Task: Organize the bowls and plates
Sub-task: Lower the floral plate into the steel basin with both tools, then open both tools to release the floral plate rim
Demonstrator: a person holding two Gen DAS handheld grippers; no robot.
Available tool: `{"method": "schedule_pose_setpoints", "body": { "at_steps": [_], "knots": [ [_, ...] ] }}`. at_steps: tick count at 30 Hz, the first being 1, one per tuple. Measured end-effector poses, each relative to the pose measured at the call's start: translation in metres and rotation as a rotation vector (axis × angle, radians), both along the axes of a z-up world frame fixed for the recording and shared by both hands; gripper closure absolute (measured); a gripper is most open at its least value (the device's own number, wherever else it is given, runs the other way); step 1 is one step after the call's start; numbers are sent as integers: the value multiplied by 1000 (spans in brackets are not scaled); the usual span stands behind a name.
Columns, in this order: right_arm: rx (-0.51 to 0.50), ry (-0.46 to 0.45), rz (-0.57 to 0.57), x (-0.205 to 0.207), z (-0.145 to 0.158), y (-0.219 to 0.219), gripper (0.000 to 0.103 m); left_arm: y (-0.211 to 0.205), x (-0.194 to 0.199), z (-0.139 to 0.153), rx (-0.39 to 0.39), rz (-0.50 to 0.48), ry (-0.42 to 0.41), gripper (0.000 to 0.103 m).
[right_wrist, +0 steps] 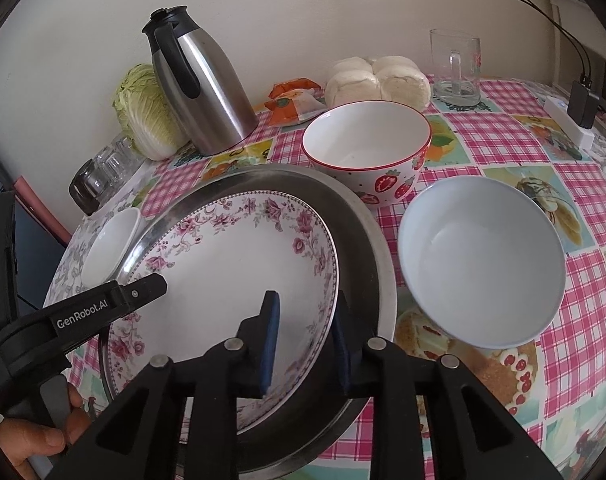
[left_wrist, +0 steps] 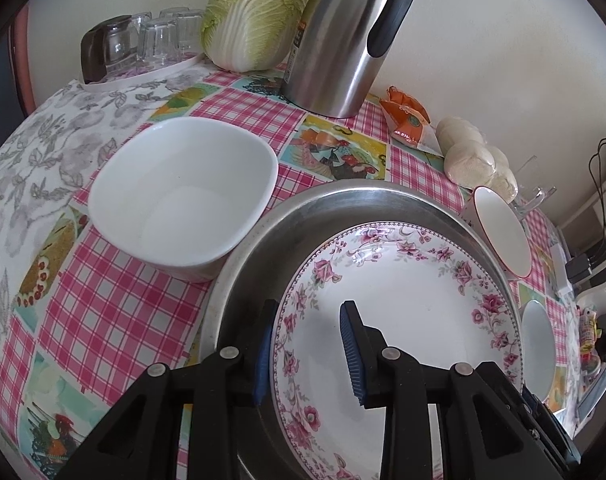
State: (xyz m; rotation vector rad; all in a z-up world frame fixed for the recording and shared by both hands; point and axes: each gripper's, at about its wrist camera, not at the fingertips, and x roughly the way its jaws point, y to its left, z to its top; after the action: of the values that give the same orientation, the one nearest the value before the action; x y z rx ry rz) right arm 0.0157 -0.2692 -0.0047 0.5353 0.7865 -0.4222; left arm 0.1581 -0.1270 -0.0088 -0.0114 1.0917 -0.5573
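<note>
A white plate with a pink flower border lies inside a round steel pan. My left gripper is open and straddles the plate's left rim, one blue pad outside it and one over the plate's inside. My right gripper is open too, straddling the plate's right rim without pressing it. A white squarish bowl stands left of the pan. A strawberry-print bowl and a pale blue bowl stand to its right.
Along the wall stand a steel thermos jug, a cabbage, upturned glasses on a tray, an orange packet, bagged buns and a glass mug. A hand holds the left gripper's handle.
</note>
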Motion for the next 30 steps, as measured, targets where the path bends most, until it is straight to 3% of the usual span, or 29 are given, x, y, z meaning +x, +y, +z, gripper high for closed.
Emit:
{"method": "schedule_pose_setpoints", "body": {
  "at_steps": [5,12,17,21,30],
  "knots": [
    [-3,11,23,3,1,3,60,1,0,3,-1,4,-2,58],
    [8,10,29,3,1,1,57,-2,-2,3,6,1,4,54],
    [5,5,44,5,2,6,46,-6,-4,3,12,-6,1,50],
    [12,-3,47,5,2,5,44,-7,-4,4,18,-6,-2,49],
    [-10,-56,30,-2,13,2,36,0,-9,28,9,-6,-90,42]
  ]
}}
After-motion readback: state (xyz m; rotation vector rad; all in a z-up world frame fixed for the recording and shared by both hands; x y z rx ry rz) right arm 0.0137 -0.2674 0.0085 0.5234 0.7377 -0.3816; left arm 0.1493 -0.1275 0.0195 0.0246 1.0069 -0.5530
